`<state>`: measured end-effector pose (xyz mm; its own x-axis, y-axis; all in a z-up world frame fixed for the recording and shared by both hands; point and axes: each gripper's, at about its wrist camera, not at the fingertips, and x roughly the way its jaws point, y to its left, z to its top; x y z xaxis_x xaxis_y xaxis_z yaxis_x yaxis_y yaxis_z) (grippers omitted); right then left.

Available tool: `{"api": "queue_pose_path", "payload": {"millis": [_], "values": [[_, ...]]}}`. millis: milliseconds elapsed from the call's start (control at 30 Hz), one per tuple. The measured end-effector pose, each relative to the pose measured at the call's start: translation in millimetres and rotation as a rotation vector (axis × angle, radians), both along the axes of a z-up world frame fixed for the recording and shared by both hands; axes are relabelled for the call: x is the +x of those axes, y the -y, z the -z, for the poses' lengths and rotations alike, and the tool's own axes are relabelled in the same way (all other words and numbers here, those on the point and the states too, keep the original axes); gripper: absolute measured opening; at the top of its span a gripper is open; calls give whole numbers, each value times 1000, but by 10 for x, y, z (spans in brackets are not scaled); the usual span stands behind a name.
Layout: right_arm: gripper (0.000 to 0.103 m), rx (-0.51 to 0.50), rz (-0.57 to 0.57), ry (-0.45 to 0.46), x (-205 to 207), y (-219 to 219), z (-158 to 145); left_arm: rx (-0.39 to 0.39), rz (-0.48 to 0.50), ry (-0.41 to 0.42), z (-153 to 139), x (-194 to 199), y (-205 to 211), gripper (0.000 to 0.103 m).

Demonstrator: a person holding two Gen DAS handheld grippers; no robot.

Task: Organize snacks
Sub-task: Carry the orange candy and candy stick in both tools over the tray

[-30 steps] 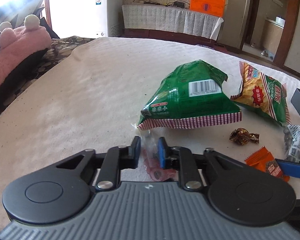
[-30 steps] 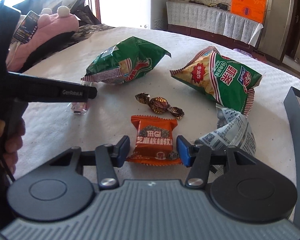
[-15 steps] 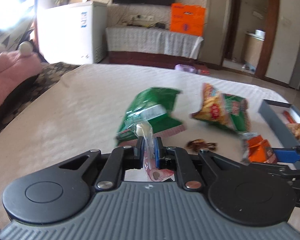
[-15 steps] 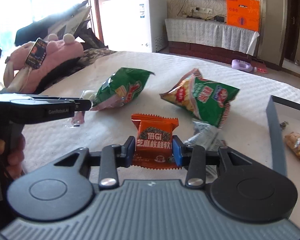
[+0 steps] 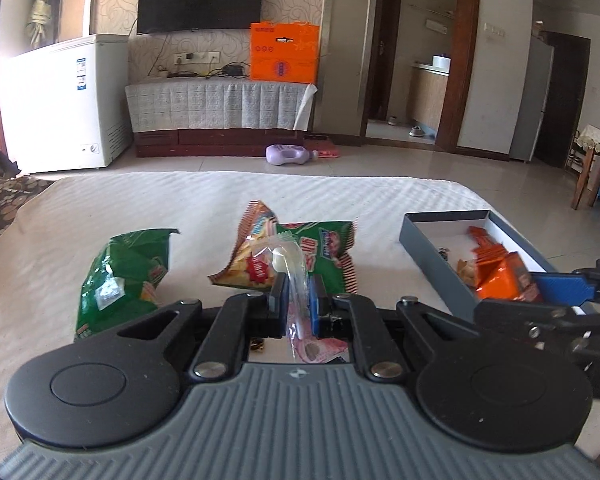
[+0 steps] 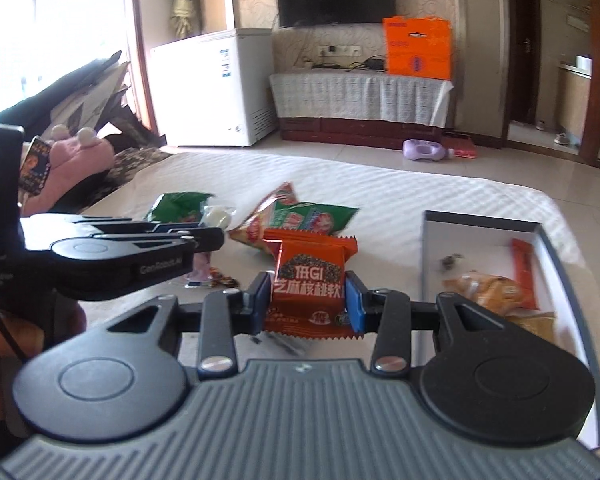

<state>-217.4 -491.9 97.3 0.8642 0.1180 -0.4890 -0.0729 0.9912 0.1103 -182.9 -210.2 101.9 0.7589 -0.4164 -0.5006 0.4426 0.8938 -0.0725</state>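
Orange foil, printed "芝麻核桃软": the orange packet [image 6: 310,280] is being gripped above the table's right side by the right gripper [image 6: 307,300], beside the box [image 6: 480,222]. The left gripper [image 5: 298,300], marked "GenRobot.AI", is clamping a clear sachet [image 5: 296,280] mid-table.

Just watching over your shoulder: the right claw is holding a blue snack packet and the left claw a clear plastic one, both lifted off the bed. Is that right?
Not quite. In the right wrist view, the right claw is shut on an orange foil snack packet, not a blue one. The left claw does pinch a clear plastic packet, both lifted.
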Motion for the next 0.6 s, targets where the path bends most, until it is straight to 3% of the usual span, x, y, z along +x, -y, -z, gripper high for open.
{"api": "queue_pose_path", "payload": {"millis": [200, 600], "values": [[42, 24, 71, 27, -138, 282, -60, 10, 46, 15, -60, -63, 213, 13], [42, 29, 207, 31, -281, 745, -17, 47, 209, 55, -57, -154, 1031, 13]]}}
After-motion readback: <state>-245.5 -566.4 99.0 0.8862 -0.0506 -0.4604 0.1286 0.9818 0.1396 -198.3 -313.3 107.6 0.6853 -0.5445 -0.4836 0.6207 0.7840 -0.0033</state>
